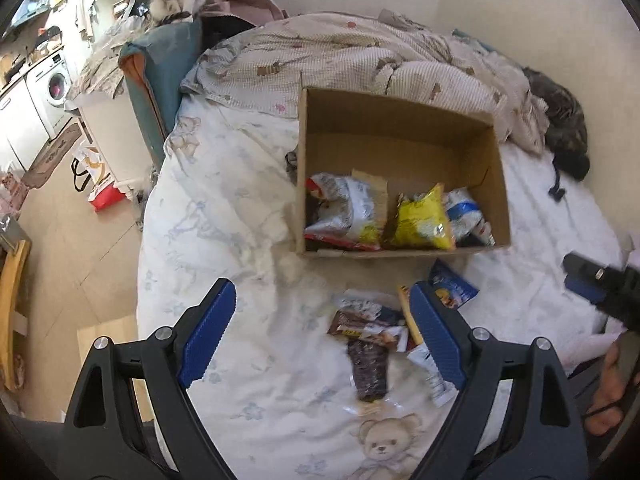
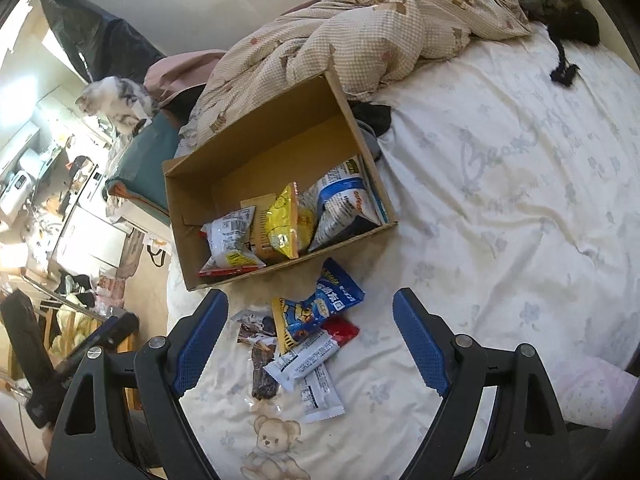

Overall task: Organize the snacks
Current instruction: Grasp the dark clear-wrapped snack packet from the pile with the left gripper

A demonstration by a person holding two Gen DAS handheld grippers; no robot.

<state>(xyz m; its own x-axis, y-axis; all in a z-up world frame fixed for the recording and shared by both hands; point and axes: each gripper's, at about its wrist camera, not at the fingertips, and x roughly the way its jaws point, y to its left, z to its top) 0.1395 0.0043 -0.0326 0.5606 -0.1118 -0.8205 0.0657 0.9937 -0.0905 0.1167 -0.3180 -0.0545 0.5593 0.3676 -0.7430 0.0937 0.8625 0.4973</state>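
The left gripper (image 1: 322, 336) hangs over the bed (image 1: 240, 208) with its blue pads spread wide and nothing between them; the right gripper (image 2: 310, 338) is likewise spread and empty, pointing down at the same spot. A cardboard box (image 1: 400, 120) sits open on the sheet, its near end holding a yellow bag (image 1: 422, 220), a grey-white bag (image 1: 348, 208) and a blue-white bag (image 1: 464, 212); just in front of the box lies a loose pile of snacks (image 2: 296, 344): a blue pack (image 2: 324, 304), white wrappers (image 2: 304, 364), a dark bar (image 2: 262, 380) and a red piece (image 2: 342, 330), overlapping one another. A crumpled quilt (image 1: 360, 56) lies behind the box; a cat (image 2: 116, 100) sits beyond the bed's far edge.
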